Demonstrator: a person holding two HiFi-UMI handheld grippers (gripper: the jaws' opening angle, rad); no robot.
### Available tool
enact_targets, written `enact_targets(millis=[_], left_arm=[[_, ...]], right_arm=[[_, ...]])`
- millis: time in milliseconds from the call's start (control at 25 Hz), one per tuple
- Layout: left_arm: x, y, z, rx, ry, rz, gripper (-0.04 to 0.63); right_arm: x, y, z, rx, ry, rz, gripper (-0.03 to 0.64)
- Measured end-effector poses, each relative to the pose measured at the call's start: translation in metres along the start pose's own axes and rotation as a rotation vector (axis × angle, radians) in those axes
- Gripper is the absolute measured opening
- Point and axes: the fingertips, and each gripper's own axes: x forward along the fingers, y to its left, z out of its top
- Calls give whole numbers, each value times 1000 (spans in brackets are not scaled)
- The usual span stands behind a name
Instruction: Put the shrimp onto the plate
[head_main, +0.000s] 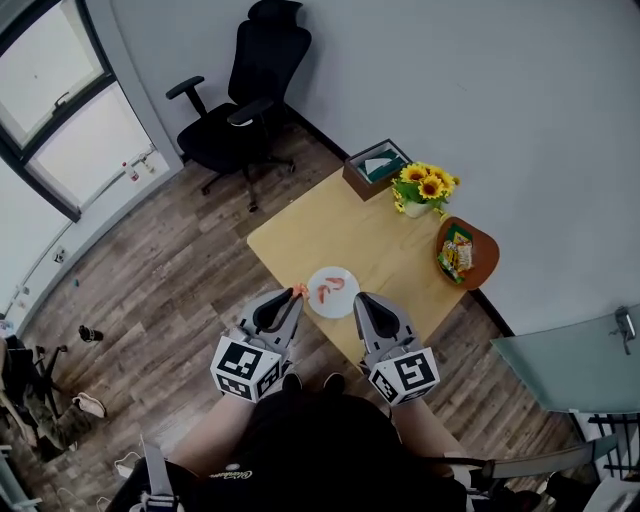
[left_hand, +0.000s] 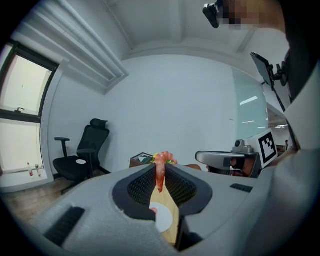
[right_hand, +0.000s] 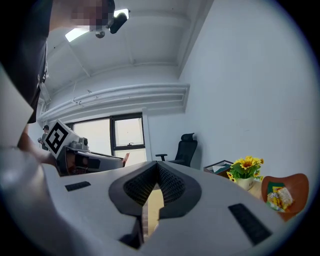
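- A shrimp is pinched between the jaws of the left gripper, just beside the plate near the table's near-left edge.
- The right gripper is closed on nothing.
- The shrimp is best carried over bare plate, clear of the second shrimp, lowered, then released.
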Motion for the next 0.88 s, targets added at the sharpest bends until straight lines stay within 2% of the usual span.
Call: enact_targets(millis=[480, 880], left_arm=[[31, -8, -32, -33, 97, -44, 60], [44, -14, -60, -60, 169, -83, 60]], right_arm=[[-7, -26, -35, 86, 62, -61, 3], [-8, -29, -63, 130, 111, -78, 3]])
